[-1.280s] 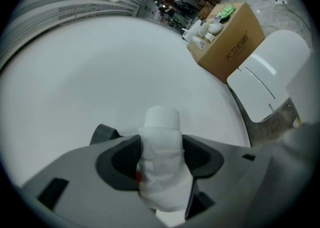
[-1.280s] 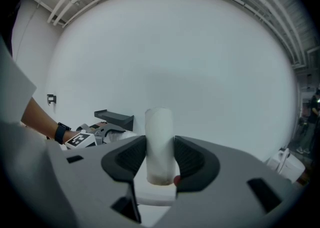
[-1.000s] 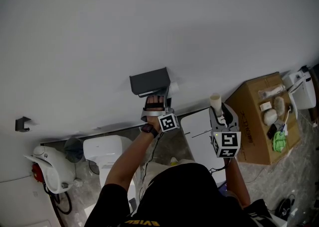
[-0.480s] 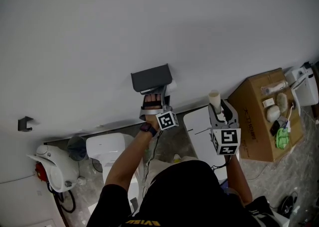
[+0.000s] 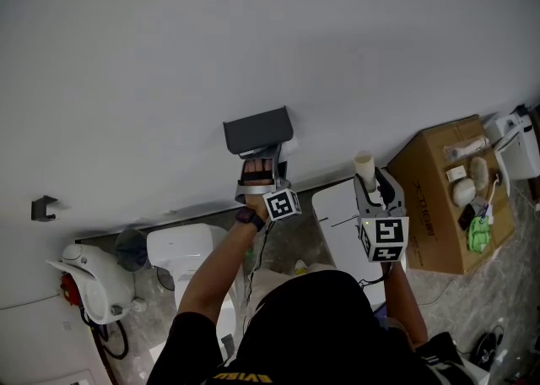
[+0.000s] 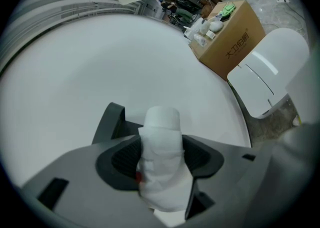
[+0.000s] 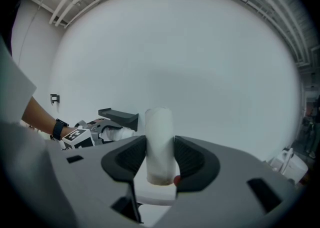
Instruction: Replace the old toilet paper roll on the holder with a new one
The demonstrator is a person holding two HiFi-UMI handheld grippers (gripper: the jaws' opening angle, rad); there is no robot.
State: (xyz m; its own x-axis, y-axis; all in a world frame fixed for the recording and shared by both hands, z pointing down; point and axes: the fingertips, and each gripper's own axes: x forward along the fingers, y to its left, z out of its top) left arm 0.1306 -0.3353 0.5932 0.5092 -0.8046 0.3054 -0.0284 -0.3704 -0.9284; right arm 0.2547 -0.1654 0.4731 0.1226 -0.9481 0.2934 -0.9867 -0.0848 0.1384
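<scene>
The white wall (image 5: 253,29) fills most of the head view. At about 4 o'clock from the picture's centre a brown cardboard box (image 5: 430,206) stands on the floor against the wall, with small items lying on its top. A white toilet (image 5: 181,252) sits at about 7 o'clock, low in the frame.

A dark grey holder (image 5: 258,132) is fixed to the wall near the centre. It is a flat shelf-like hood that juts out from the wall.

The left hand-held gripper (image 5: 268,159) reaches up to the holder from 6 o'clock, its tips just under the hood. Its jaws are pinched on a white roll (image 6: 161,157) of paper, soft and somewhat crumpled, which stands up between the pads and pokes out past them. In the right gripper view the roll lies just beneath the holder. Whether the two touch cannot be told.

The right hand-held gripper (image 5: 369,182) is at 3 o'clock from the left one and well apart from the holder, with the box beyond it at 3 o'clock. Its jaws are clamped on a pale tube (image 5: 364,169) — slim, smooth and upright — with both pads pressing its sides and its upper end rising clear of them toward 12 o'clock.
</scene>
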